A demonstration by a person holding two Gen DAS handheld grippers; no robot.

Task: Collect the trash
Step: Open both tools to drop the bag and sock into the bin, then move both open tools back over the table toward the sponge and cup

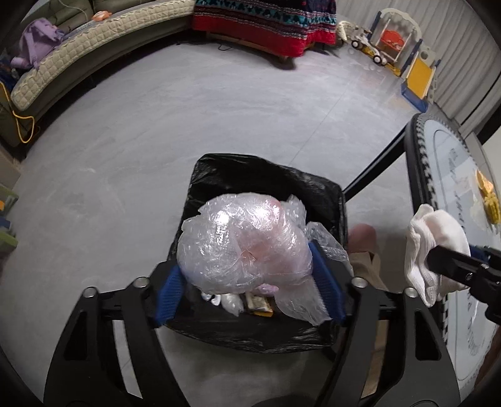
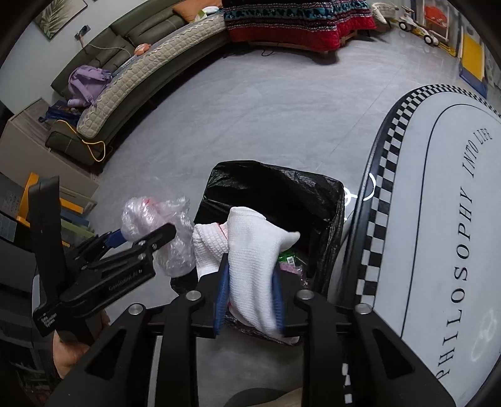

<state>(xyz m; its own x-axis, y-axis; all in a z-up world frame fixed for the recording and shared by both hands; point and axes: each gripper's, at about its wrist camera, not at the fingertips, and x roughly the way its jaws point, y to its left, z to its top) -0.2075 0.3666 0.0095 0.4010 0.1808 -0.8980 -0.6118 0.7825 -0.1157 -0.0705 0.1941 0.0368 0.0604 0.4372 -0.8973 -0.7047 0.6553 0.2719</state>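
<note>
My left gripper point(image 1: 247, 281) is shut on a crumpled ball of clear plastic wrap point(image 1: 244, 241), held right over the open bin lined with a black bag point(image 1: 266, 175). Trash lies inside the bin under the wrap. My right gripper point(image 2: 250, 288) is shut on a white knitted cloth point(image 2: 253, 266) and holds it over the same bin point(image 2: 281, 188). The left gripper with the plastic wrap point(image 2: 150, 219) shows at the left of the right wrist view. The right gripper's cloth point(image 1: 435, 247) shows at the right edge of the left wrist view.
A round table with a checkered rim point(image 2: 388, 162) stands to the right of the bin, also in the left wrist view point(image 1: 419, 150). A curved sofa point(image 2: 150, 62), a red patterned cover point(image 2: 297, 28) and toys point(image 1: 391, 43) line the far side of the grey floor.
</note>
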